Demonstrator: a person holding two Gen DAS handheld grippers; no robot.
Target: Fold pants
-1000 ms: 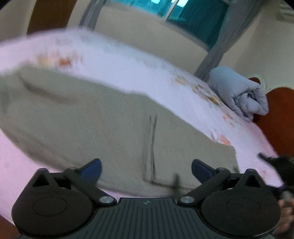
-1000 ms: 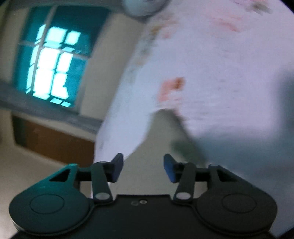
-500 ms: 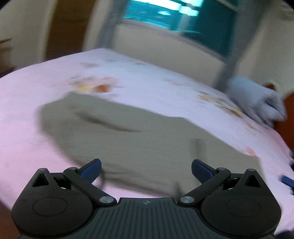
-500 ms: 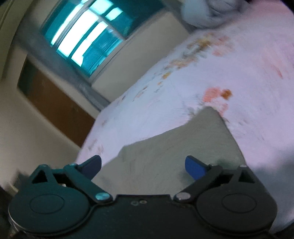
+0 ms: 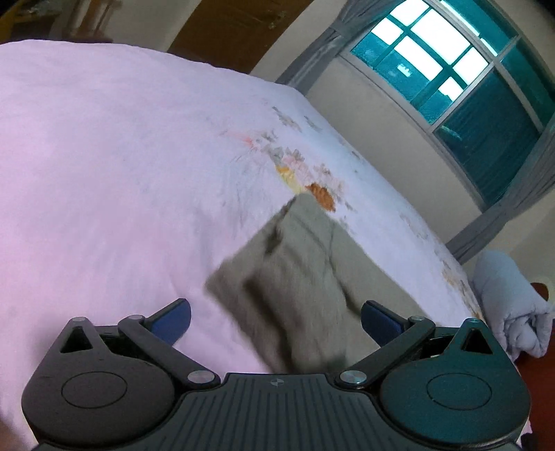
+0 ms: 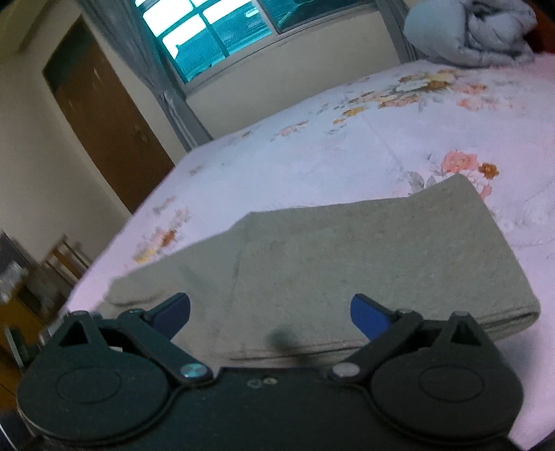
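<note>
**Ana:** Both cameras have swung since the frame 0.5 s ago. On the left wrist view the pants no longer spread wide across the frame; now only one narrow end shows, running away from the left gripper.

**Ben:** Is that gripper holding anything?

**Ana:** No. Its 2 blue fingers stand wide apart with nothing between them, above the near edge of the cloth. I judge it hangs there to line up on an end for the next fold. This view is blurred, so I cannot tell which end it is.

**Ben:** And the right wrist view?

**Ana:** Sharper. The pants lie flat on the pink flowered bed, already doubled over: a rounded fold shows at the right edge. The right gripper is spread wide too, empty, just above the near edge.

**Ben:** Why flat like that?

**Ana:** A smooth, flat layer probably makes the next fold cleaner. A rolled blue blanket sits well apart at the head of the bed, below the window.
</note>
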